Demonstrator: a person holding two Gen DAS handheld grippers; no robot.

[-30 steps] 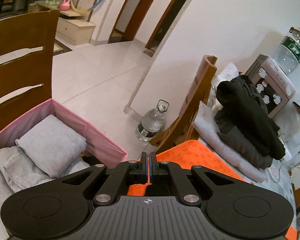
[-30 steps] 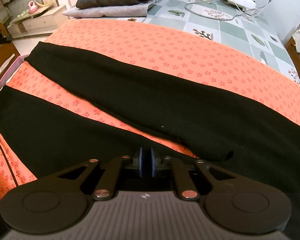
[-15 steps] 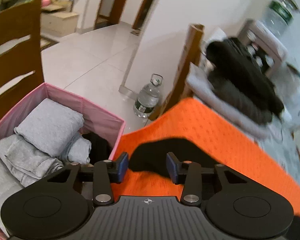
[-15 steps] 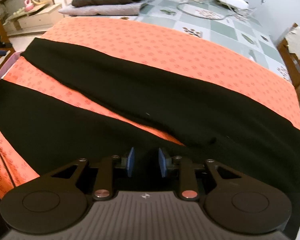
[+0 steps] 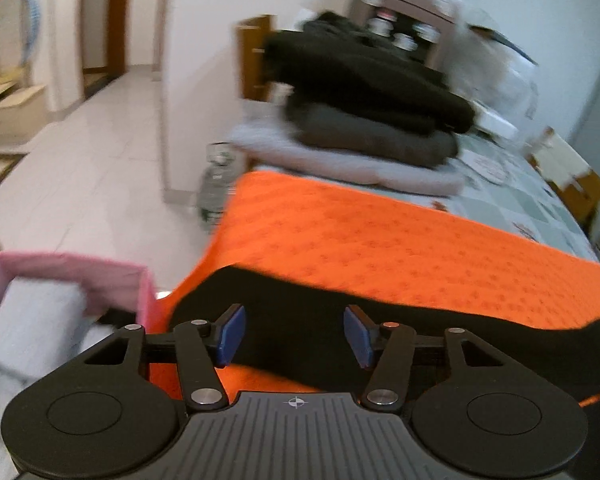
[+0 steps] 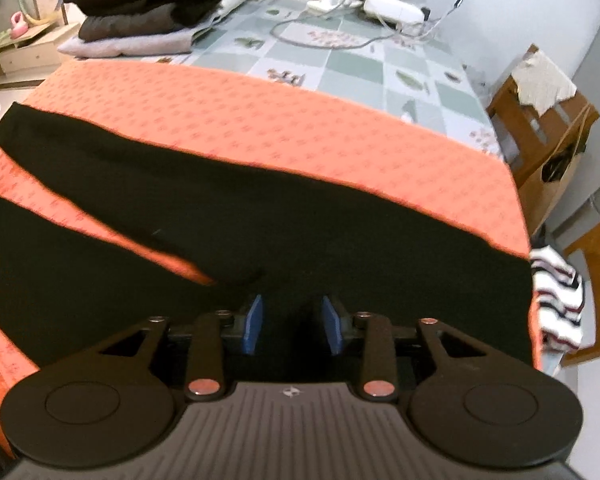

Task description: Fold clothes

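On the orange mat (image 6: 284, 120) that covers the near end of the counter (image 6: 364, 68), the black trousers (image 6: 300, 216) lie spread flat, both legs fanning out toward the left with a wedge of orange showing between them; a second ago both pairs of fingers were clenched tight at the cloth, half a second ago they had begun to part, and now each stands released. The left gripper (image 5: 294, 336) has swung round from the pink bin (image 5: 76, 276) of folded grey laundry and hangs with its blue pads wide apart over the end of one trouser leg; the right gripper (image 6: 294, 330) sits, pads parted, over the broad waist end near the mat's right edge, holding nothing. By that reading the laying-out step is finished and the garment is let go; the folding itself has not begun, and the likely next need is a fresh grip at a leg end and at the waist. Farther back a stack of folded dark clothes (image 5: 364, 100) rests on the counter; a striped garment (image 6: 556, 300) hangs off the right side.
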